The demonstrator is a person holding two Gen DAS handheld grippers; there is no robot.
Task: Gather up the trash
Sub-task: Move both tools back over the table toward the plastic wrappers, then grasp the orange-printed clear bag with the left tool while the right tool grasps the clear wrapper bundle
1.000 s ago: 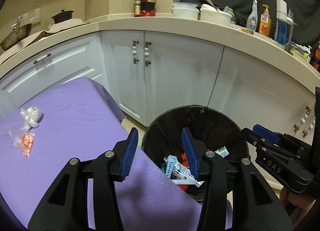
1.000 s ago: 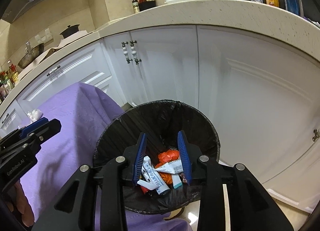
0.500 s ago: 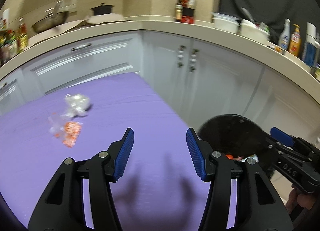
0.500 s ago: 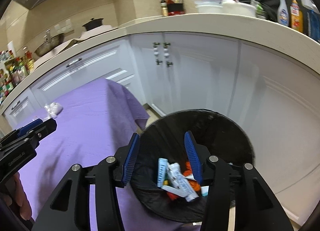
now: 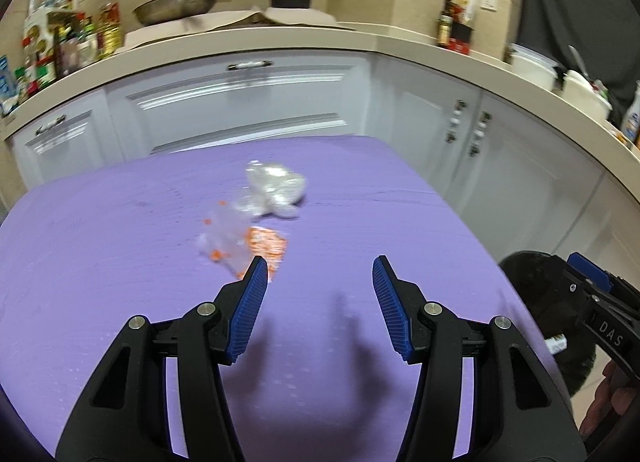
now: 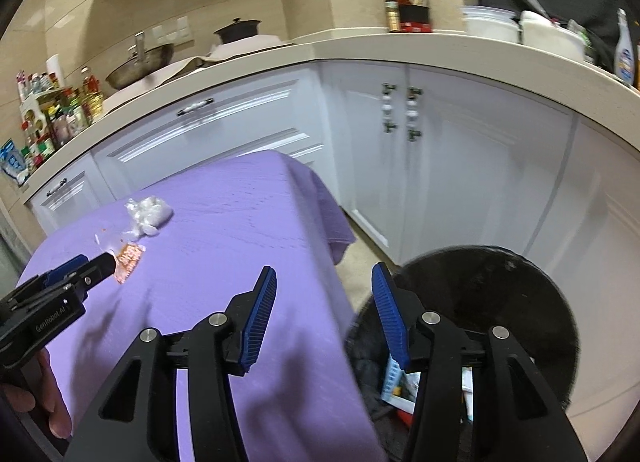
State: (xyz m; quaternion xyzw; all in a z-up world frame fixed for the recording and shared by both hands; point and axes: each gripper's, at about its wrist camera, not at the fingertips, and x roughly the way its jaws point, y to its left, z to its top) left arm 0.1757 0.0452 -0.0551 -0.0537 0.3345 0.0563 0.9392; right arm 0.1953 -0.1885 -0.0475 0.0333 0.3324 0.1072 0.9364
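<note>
On the purple tabletop (image 5: 120, 262) lie a crumpled clear plastic wad (image 5: 276, 190) and a flat orange wrapper (image 5: 266, 247), touching. Both look feather-light, soft and slippery, so pinching a raised crease seems best. Left gripper (image 5: 320, 282) and right gripper (image 6: 323, 290) hold nothing, fingers apart.

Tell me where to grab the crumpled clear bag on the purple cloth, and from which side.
Probably best from above, with the left gripper, which is nearer and empty. Pinch the crumpled clear bag across its raised, bunched middle; its thin trailing edge lies flat against the purple cloth and overlaps the orange wrapper.
</note>
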